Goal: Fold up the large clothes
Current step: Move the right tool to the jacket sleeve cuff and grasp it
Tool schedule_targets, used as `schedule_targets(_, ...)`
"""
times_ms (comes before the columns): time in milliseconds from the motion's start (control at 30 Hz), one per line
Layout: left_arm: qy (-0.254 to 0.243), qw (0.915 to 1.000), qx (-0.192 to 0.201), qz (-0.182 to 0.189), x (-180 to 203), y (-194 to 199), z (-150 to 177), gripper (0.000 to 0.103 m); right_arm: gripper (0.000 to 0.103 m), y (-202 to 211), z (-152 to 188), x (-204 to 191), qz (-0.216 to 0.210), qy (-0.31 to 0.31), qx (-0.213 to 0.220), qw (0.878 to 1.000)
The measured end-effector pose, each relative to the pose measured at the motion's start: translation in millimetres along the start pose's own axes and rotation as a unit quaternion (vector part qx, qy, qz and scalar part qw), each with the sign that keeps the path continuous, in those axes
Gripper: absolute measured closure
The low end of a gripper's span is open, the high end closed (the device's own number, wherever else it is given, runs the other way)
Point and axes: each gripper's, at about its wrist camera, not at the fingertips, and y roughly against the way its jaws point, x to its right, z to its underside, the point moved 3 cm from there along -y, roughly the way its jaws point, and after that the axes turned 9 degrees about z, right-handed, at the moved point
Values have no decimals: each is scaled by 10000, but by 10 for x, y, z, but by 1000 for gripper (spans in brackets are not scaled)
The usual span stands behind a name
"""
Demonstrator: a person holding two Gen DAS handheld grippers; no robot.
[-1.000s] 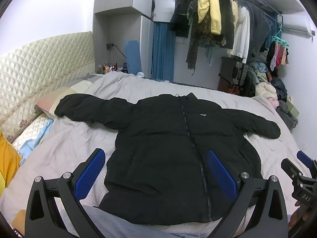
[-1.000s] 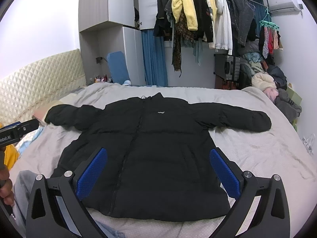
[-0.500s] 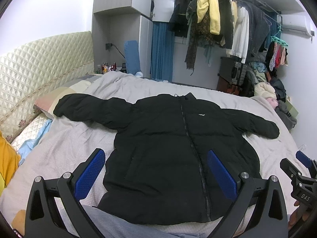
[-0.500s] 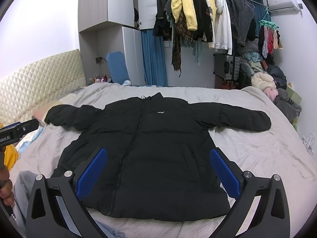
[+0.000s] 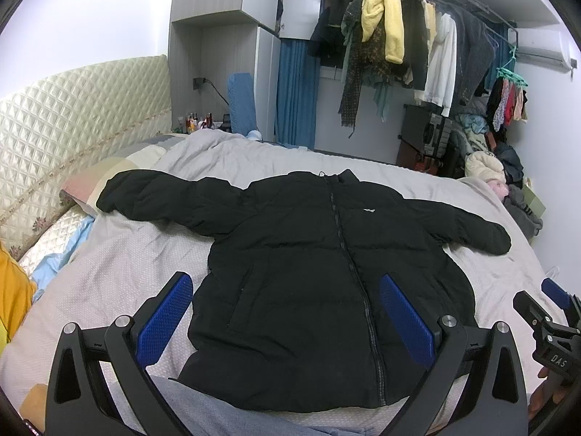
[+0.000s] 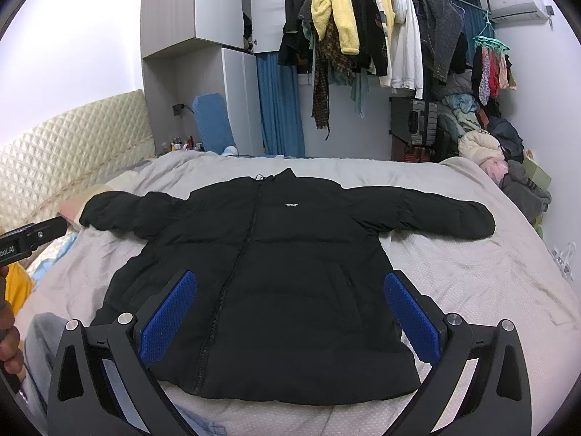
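A black puffer jacket [image 5: 308, 272] lies flat and zipped on the bed, front up, both sleeves spread out to the sides; it also shows in the right wrist view [image 6: 276, 272]. My left gripper [image 5: 287, 312] is open and empty, held above the jacket's hem on its left half. My right gripper [image 6: 290, 312] is open and empty, held above the hem toward the right half. Neither touches the jacket. The right gripper also shows at the left wrist view's right edge [image 5: 552, 309].
The grey bed cover [image 6: 472, 276] surrounds the jacket. A quilted headboard [image 5: 54, 116] and pillows [image 5: 83, 185] are at the left. A rack of hanging clothes [image 6: 381, 29] and a clothes pile [image 6: 508, 167] stand beyond the bed. Grey trouser legs [image 5: 225, 414] are at the near edge.
Both grippers have barely moved; the view shifts very slightly. The jacket lies as before.
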Motion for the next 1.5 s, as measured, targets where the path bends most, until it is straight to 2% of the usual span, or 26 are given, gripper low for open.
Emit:
schedule_targets(333, -22, 9998, 158, 133, 87, -147, -111, 0, 0, -68, -64, 8, -2, 9, 44, 10000)
schedule_targets(567, -36, 9972, 415, 613, 122, -600, -405, 0, 0, -256, -137, 69, 41, -103, 50, 9999)
schedule_targets(700, 35, 9983, 486, 329, -14, -1002, -449, 0, 0, -351, -172, 239, 231, -423, 240, 9986)
schedule_targets(767, 22, 9992, 341, 187, -104, -1168, -410, 0, 0, -403, -211, 374, 287, -671, 341, 9968)
schedule_targets(833, 59, 9995, 160, 277, -186, -1292, -351, 0, 0, -455, -276, 503, 408, -802, 425, 9950)
schedule_targets(933, 134, 9996, 133, 190, -348, -1381, -327, 0, 0, -531, -424, 698, 640, -921, 570, 9921)
schedule_targets(1033, 318, 9990, 131, 278, -493, -1441, -316, 0, 0, -629, -576, 880, 804, -997, 699, 9893)
schedule_targets(1267, 558, 9982, 89, 205, -676, -1540, -156, 0, 0, -1307, -1073, 1363, 1041, -1009, 664, 9872)
schedule_targets(1400, 524, 9985, 11, 156, -638, -1623, -64, 0, 0, -1782, -1074, 1748, 1243, -1117, 529, 9845)
schedule_targets(1500, 393, 9992, 39, 104, -588, -1662, -15, 0, 0, -2155, -947, 2142, 1363, -1472, 259, 9793)
